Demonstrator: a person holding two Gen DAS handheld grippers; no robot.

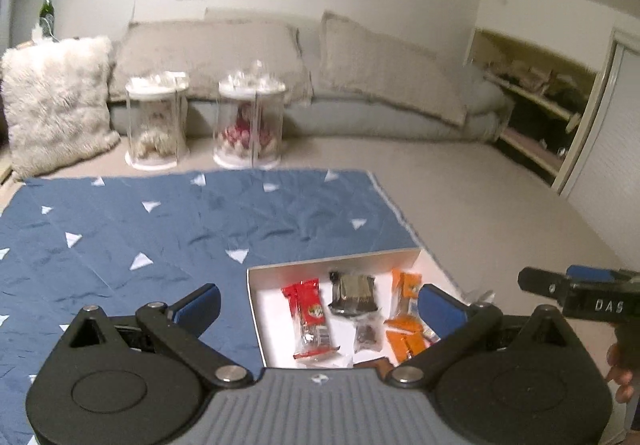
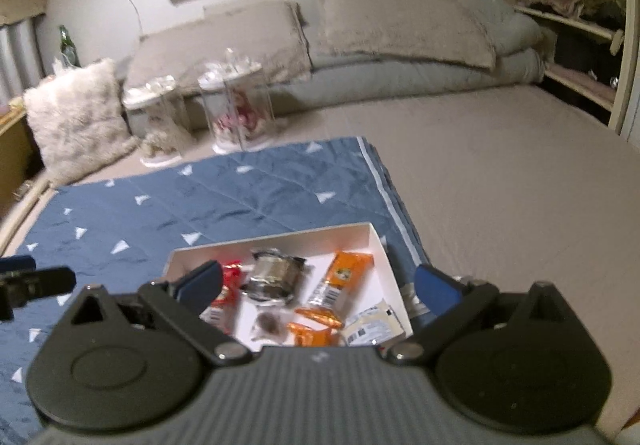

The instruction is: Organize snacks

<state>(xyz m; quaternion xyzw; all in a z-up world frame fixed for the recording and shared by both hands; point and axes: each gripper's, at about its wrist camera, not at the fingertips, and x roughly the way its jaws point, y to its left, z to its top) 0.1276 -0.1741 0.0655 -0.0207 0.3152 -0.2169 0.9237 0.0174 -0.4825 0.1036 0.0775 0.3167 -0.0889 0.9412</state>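
A shallow white box (image 1: pixel 332 260) (image 2: pixel 276 238) sits on a blue quilt and holds snacks: red wrappers (image 1: pixel 308 309) (image 2: pixel 228 293), a silver-black pack (image 1: pixel 354 293) (image 2: pixel 276 275), orange bars (image 1: pixel 406 325) (image 2: pixel 340 285), a small brown snack (image 2: pixel 268 323) and a white packet (image 2: pixel 372 327). My left gripper (image 1: pixel 320 305) is open and empty above the box. My right gripper (image 2: pixel 316 285) is open and empty above the box; its fingers (image 1: pixel 544 283) show at the right edge of the left wrist view.
The blue quilt (image 1: pixel 160 229) (image 2: pixel 240 197) with white triangles covers part of a beige bed. Two clear cylindrical containers (image 1: pixel 248 121) (image 2: pixel 236 113) stand at the back. A fluffy pillow (image 1: pixel 56 101), grey cushions (image 1: pixel 380 61) and open shelves (image 2: pixel 580 45) lie behind.
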